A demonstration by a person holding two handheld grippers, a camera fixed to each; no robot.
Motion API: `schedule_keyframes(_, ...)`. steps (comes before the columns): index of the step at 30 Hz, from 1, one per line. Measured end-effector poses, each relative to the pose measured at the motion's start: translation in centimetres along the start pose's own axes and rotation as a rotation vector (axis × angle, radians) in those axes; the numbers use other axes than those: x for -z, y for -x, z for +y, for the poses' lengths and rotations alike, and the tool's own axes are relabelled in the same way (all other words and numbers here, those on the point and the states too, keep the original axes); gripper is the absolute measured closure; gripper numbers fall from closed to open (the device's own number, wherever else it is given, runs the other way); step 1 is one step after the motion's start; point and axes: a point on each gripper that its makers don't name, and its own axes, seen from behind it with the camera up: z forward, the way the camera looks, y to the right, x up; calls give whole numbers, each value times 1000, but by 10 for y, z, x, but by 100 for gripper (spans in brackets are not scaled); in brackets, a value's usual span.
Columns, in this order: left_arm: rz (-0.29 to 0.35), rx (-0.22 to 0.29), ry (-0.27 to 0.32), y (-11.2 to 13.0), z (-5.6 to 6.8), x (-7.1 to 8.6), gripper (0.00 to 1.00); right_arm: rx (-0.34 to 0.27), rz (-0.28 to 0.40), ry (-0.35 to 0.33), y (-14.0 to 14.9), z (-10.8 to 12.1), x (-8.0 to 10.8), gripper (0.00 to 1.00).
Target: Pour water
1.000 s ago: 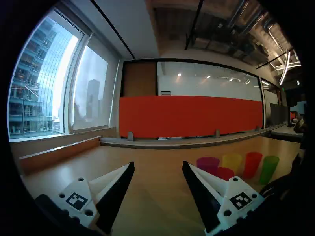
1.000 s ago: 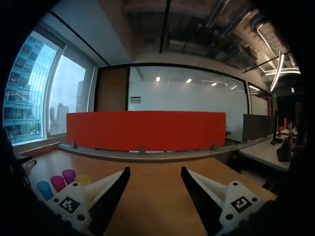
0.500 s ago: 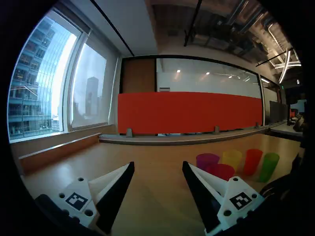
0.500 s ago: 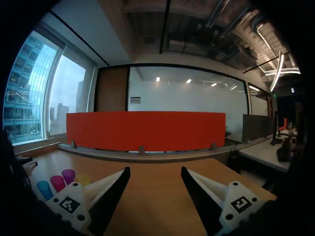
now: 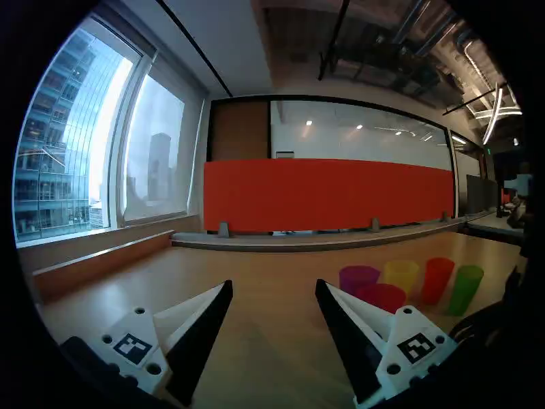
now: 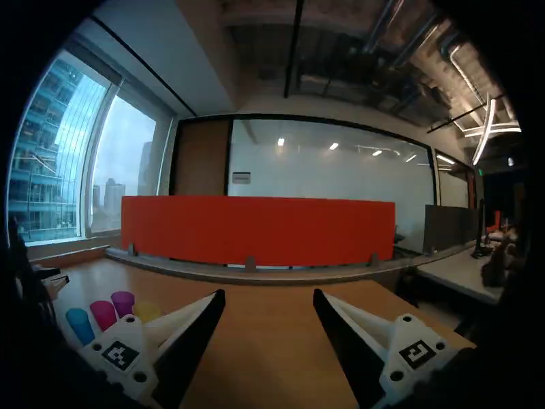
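Fingers [image 5: 197, 327] spread wide and empty on left gripper [image 5: 273, 283] and right gripper [image 6: 269, 293] alike. Translucent coloured plastic cups [image 5: 402, 276] bunched on the wooden counter [image 5: 272, 273], toward four o'clock in the left gripper view, eight o'clock in the right gripper view. With packing this tight, easy to knock a neighbour and spill. Nothing legible, only square black-and-white marker tags [image 5: 132, 347].

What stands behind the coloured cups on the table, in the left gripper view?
Bare wooden table, then the red divider panel. A finger of the left gripper covers the base of the nearest cup.
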Motion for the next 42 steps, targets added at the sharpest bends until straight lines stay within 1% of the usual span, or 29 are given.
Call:
schedule_keyframes(6,0,0,0,0,0,0,10,3,4,-25,7,-4,1,0)
schedule_keyframes(14,0,0,0,0,-1,0,10,4,27,-53,19,-8,-8,0)
schedule_keyframes(18,-1,0,0,0,0,0,10,-4,34,-57,28,-8,-15,0)
schedule_keyframes(23,0,0,0,0,0,0,10,-20,37,-57,42,-8,-21,0)
schedule_keyframes(27,0,0,0,0,0,0,10,-32,54,-41,47,-6,-23,0)
schedule_keyframes(29,-1,0,0,0,0,0,10,-32,66,-30,49,-5,-25,0)
schedule_keyframes(32,0,0,0,0,0,0,10,-13,80,-26,54,-6,-24,0)
schedule_keyframes(36,0,0,0,0,0,0,10,10,70,-22,64,-8,-24,0)
schedule_keyframes(42,0,0,0,0,0,0,10,-10,52,-10,75,-4,-26,0)
